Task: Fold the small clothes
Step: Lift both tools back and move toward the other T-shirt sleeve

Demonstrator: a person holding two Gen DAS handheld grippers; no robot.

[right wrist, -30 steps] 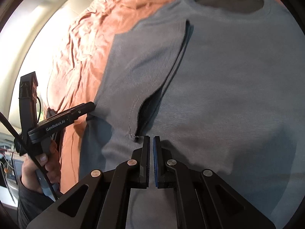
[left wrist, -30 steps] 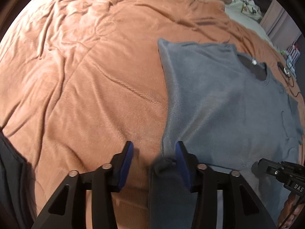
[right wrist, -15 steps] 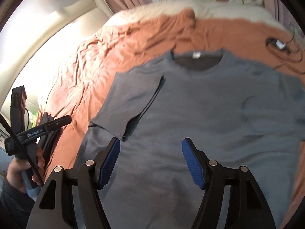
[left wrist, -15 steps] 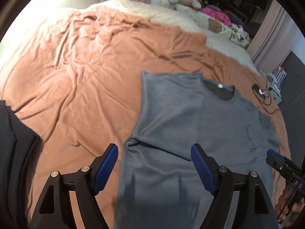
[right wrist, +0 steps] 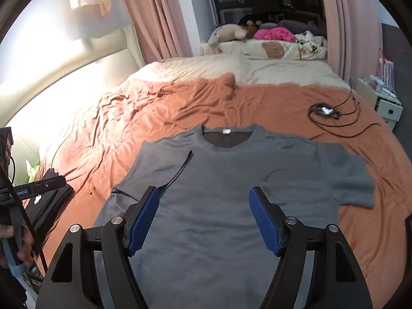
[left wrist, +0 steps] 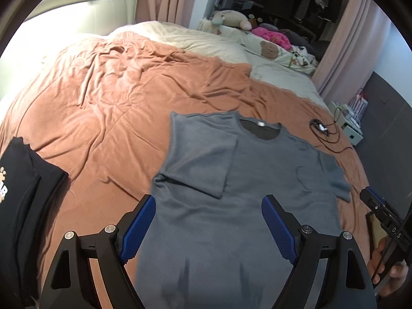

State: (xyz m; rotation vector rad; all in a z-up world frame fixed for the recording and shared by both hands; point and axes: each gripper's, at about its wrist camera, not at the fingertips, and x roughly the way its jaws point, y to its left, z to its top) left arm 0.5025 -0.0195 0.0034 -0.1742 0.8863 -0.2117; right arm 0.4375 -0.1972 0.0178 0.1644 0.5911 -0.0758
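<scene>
The grey T-shirt (right wrist: 219, 200) lies flat on the bed (right wrist: 154, 108), one sleeve (left wrist: 203, 159) folded inward. The left gripper (left wrist: 208, 224) and right gripper (right wrist: 203, 221) hang above it, jaws wide and just opened, holding nothing. The loose sleeve could slide back on the rumpled orange blanket (left wrist: 103, 97). Curtains (right wrist: 154, 13) and soft toys (right wrist: 226, 33) stand behind.

Home bedroom: wide bed (right wrist: 257, 97), padded headboard (right wrist: 77, 69), pink curtains (right wrist: 154, 18), plush toys (right wrist: 229, 33).
</scene>
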